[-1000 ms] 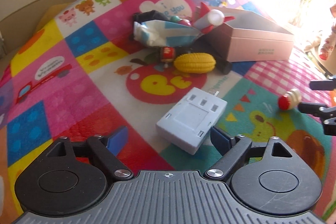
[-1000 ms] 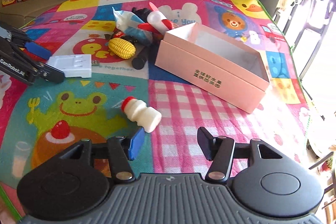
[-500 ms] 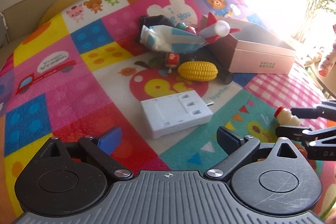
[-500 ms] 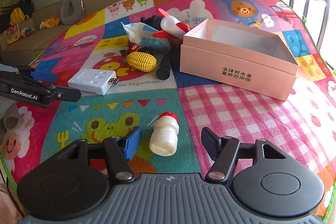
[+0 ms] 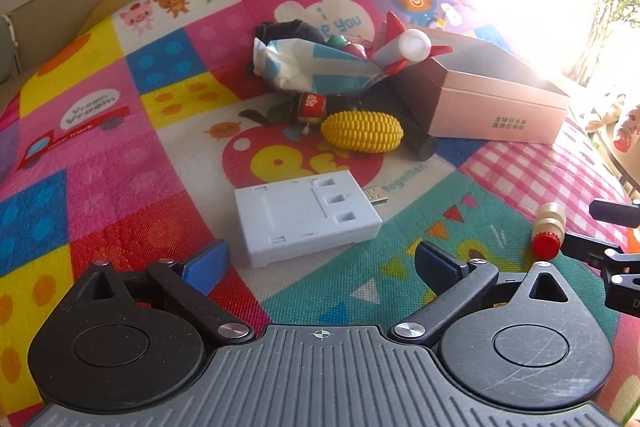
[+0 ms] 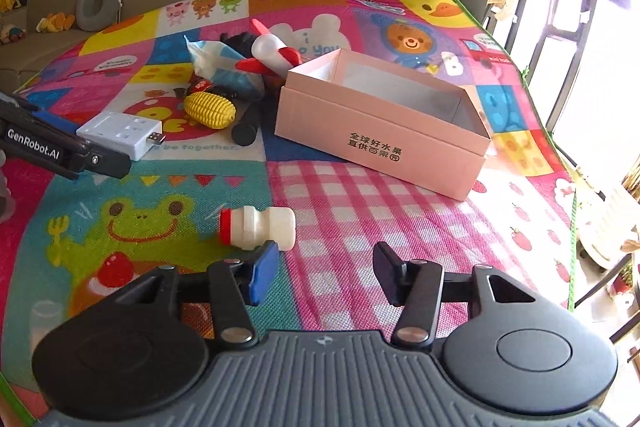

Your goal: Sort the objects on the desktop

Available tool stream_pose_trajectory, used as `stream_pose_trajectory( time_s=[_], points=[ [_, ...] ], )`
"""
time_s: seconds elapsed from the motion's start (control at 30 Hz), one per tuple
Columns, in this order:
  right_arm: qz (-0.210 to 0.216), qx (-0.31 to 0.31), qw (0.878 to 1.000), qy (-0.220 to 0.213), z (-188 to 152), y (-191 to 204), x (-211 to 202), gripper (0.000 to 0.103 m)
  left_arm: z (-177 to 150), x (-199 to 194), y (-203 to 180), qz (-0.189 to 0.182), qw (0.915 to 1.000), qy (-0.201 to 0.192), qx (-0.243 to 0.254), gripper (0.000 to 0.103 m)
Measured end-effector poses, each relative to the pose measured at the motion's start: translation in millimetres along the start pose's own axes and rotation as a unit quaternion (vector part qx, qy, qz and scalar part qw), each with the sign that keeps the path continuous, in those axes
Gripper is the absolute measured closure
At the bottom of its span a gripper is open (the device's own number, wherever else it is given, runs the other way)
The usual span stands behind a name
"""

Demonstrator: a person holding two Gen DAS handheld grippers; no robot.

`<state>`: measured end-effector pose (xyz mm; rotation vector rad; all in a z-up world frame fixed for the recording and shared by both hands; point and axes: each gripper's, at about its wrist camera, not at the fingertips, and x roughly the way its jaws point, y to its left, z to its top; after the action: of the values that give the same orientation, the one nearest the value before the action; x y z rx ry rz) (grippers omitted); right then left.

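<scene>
left fingers (image 5: 210,259) spread wide, having just been opening, hold nothing; the white rectangular plastic usb adapter (image 5: 306,219) lies just ahead, swung round since earlier. right fingers (image 6: 264,269) stand half open, empty, the small white red-capped plastic bottle (image 6: 256,227) lying beside the left one. the open pink cardboard box (image 6: 382,123) is glare-washed on the cartoon play mat (image 6: 360,211).

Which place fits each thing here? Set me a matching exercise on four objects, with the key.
Things:
1. white USB hub
2. small bottle with red cap
3. yellow toy corn
4. pink box

Places:
a. open and empty, on the mat's far right side
b. lying on its side just ahead of the right gripper
c. just ahead of the wide-open left gripper
d. by the pile, beside a black cylinder

Pairs: 1-c, 2-b, 3-d, 4-a
</scene>
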<state>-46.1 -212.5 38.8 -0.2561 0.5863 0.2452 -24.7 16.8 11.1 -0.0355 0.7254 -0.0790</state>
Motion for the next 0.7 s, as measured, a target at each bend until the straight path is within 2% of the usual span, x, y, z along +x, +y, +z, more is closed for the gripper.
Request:
stream_pose_trajectory(
  time_s=[0.1,0.27,0.43,0.53,0.7],
  points=[
    [0.034,0.029,0.999,-0.003,0.7,-2.5,-1.5,0.044,-3.1,0.0,-1.5,0.004,1.0000,-0.005,0.007,0.001],
    [0.061,0.030,0.998,-0.011,3.7,7.8,-1.2,0.042,-6.6,0.7,-4.4,0.008,0.9998,-0.010,0.018,0.000],
    [0.079,0.069,0.994,0.013,8.8,10.6,5.3,0.037,-9.7,1.4,-8.6,0.018,0.9993,-0.016,0.028,0.000],
    [0.075,0.089,0.993,0.030,9.5,14.9,10.4,0.037,-10.1,1.3,-9.0,0.017,0.9993,-0.016,0.028,0.000],
    [0.057,0.061,0.996,0.031,5.5,16.6,5.5,0.034,-12.2,1.4,-10.5,0.016,0.9993,-0.019,0.027,0.000]
  ],
)
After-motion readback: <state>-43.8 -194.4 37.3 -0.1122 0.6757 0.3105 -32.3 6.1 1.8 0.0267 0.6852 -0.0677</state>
